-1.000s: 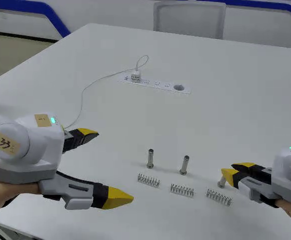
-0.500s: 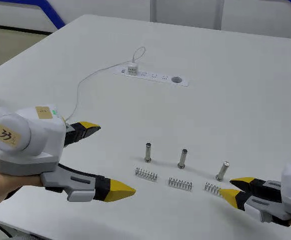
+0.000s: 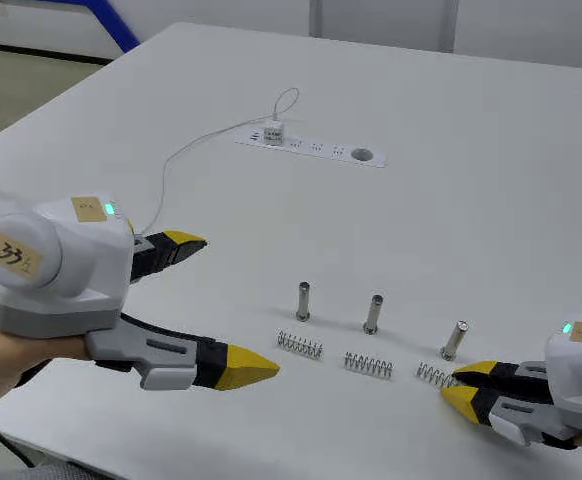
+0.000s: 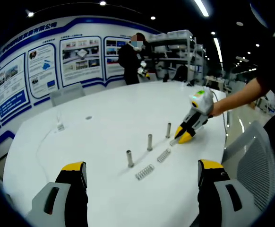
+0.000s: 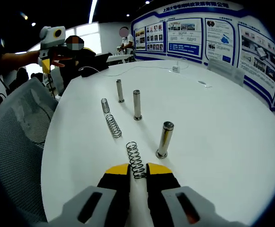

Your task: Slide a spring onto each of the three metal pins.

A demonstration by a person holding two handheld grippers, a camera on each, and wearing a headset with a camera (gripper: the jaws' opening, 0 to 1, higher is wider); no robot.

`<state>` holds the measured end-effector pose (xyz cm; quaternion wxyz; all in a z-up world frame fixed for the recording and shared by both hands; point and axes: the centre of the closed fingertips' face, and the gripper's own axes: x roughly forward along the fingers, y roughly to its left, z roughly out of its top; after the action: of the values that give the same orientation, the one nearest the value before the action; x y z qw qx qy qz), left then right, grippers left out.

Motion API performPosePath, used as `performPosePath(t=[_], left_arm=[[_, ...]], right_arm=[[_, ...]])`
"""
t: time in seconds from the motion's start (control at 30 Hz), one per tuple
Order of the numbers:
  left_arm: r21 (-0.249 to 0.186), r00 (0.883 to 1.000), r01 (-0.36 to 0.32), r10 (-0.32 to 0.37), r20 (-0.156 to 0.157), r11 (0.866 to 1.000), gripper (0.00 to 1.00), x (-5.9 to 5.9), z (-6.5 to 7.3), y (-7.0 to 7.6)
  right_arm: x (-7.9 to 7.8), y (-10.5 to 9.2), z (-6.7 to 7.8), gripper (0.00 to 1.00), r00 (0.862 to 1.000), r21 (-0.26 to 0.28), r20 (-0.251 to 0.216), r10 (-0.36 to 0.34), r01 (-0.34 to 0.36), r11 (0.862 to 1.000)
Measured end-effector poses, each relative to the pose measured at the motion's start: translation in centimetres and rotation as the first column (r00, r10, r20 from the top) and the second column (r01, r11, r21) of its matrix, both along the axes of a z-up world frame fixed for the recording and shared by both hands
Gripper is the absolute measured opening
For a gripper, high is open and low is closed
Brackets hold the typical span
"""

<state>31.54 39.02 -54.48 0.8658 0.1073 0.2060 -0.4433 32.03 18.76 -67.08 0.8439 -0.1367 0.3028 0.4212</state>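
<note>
Layout on the table (image 3: pixel 491 180)
Three pins (image 3: pixel 374 313) in a row, a spring (image 3: pixel 368 365) before each; rightmost spring (image 3: pixel 433 375) apparently between the right gripper (image 3: pixel 451 382) jaws.

right tongs (image 3: pixel 451 383): body cut off at edge | grip on spring (image 5: pixel 135 161): unclear

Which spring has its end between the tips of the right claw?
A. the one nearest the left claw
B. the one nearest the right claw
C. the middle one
B: in the right gripper view the nearest spring ends between the yellow tips of the right claw, beside the nearest pin.
</note>
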Motion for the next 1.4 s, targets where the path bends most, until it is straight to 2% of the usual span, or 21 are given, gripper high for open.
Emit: performPosePath(t=[0.27, 0.4, 0.5, 0.6, 0.77, 0.87, 0.9, 0.93, 1.03, 1.23, 1.4], left_arm=[[-0.006, 1.0, 0.012, -0.013, -0.003, 1.0, 0.99, -0.5, 0.1, -0.5], [0.003, 1.0, 0.003, -0.003, 0.007, 1.0, 1.0, -0.4, 0.2, -0.2], [-0.026, 1.0, -0.016, 0.016, 0.014, 1.0, 0.99, -0.2, 1.0, 0.0], [-0.035, 0.999, -0.022, 0.023, 0.023, 0.999, 0.99, -0.2, 1.5, 0.1], [-0.021, 1.0, -0.007, 0.007, 0.025, 1.0, 0.97, -0.6, 1.4, 0.1], [-0.023, 1.0, 0.009, -0.008, 0.023, 1.0, 0.96, -1.2, 1.4, -0.2], [-0.046, 0.998, -0.013, 0.015, 0.058, 0.999, 0.96, -0.8, 2.1, -0.4], [-0.051, 0.997, -0.014, 0.018, 0.074, 0.999, 0.96, -0.8, 2.4, -0.4], [-0.062, 0.997, -0.011, 0.016, 0.078, 0.998, 0.95, -0.7, 2.9, -0.8], [-0.056, 0.996, 0.014, -0.009, 0.092, 0.998, 0.93, -0.4, 3.4, -1.8], [-0.041, 0.993, 0.048, -0.043, 0.109, 0.998, 0.91, 0.0, 3.6, -3.0]], right_arm=[[-0.1, 0.1, 0.0, 0.11, 1.0, -0.004, -0.007, 0.002, -0.002, 1.0], [-0.3, 0.0, 0.0, 0.1, 1.0, -0.016, -0.023, -0.018, 0.017, 1.0], [-0.4, 0.0, -0.1, 0.1, 0.999, -0.009, -0.041, -0.027, 0.027, 1.0], [-0.6, -0.2, 0.0, 0.1, 0.998, -0.01, -0.048, -0.032, 0.032, 0.999], [-1.0, 0.0, 2.3, 0.1, 0.999, 0.014, -0.019, -0.027, 0.027, 1.0], [-1.2, 0.4, 3.8, 0.1, 1.0, 0.013, 0.014, 0.006, -0.006, 1.0], [-1.3, 0.6, 4.5, 0.1, 0.999, 0.018, 0.028, 0.018, -0.018, 1.0], [-1.3, 0.8, 5.0, 0.1, 0.999, 0.022, 0.035, 0.023, -0.024, 0.999], [-1.2, 1.4, 6.7, 0.1, 0.998, 0.036, 0.057, 0.033, -0.035, 0.999], [-0.5, 3.2, 9.9, 0.1, 0.99, 0.03, 0.117, 0.079, -0.083, 0.996], [0.0, 4.5, 11.5, 0.1, 0.983, 0.021, 0.146, 0.112, -0.116, 0.993]])
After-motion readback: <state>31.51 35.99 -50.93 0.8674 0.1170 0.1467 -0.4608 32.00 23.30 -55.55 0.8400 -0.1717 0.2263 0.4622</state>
